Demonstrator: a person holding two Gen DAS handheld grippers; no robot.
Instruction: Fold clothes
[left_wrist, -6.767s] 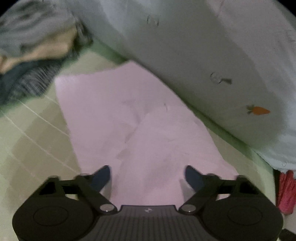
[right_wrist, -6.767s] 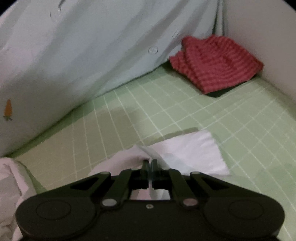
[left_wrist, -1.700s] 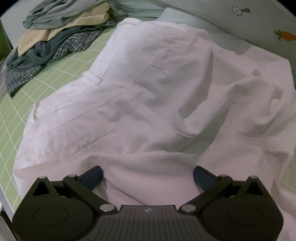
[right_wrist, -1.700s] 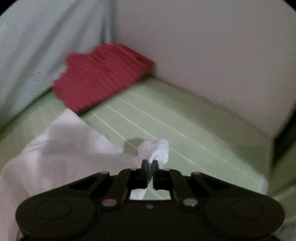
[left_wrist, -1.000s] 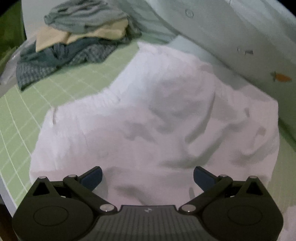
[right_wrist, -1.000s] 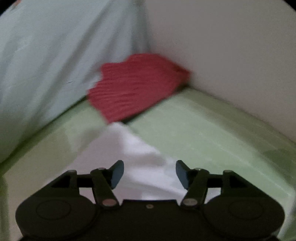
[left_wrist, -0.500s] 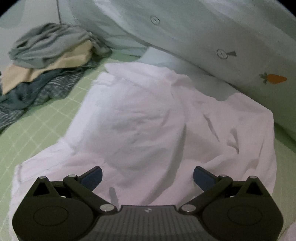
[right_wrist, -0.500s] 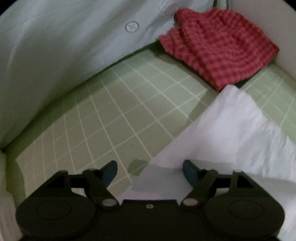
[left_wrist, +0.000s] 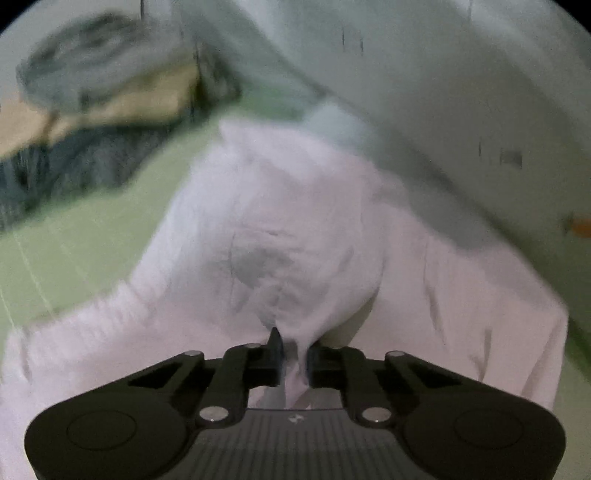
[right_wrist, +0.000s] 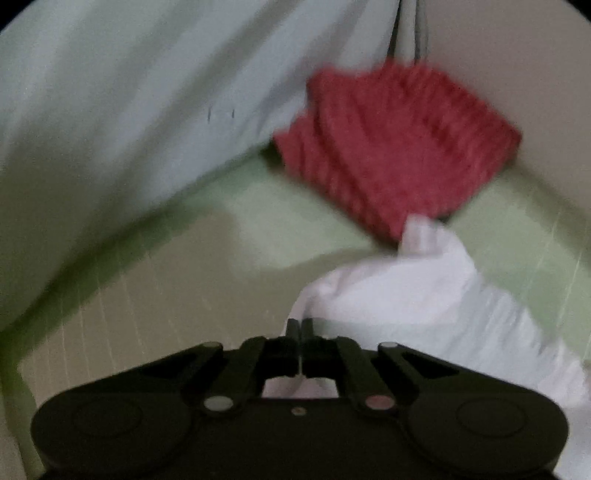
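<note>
Both tools pinched onto a white garment on a green gridded surface.

Nearest in the left wrist view, left tool (left_wrist: 293, 354) closed down on a bunched fold of the white garment (left_wrist: 295, 236), cloth drawn up into a peak between the fingers; rest of the garment spread rumpled over the green gridded surface (left_wrist: 85, 236) ahead. Beyond it, to the left, a blurred pile of clothes (left_wrist: 99, 110), grey and cream over dark plaid; to the right, a pale blue printed sheet (left_wrist: 461, 92) rising behind. In the right wrist view, right tool (right_wrist: 300, 332) fully closed on an edge of the same white garment (right_wrist: 424, 306), cloth trailing off to the right. Farther back, a folded red checked cloth (right_wrist: 399, 155), just touching the garment's far tip, tucked against the pale sheet and a plain wall (right_wrist: 517, 55). Both views motion-blurred.
</note>
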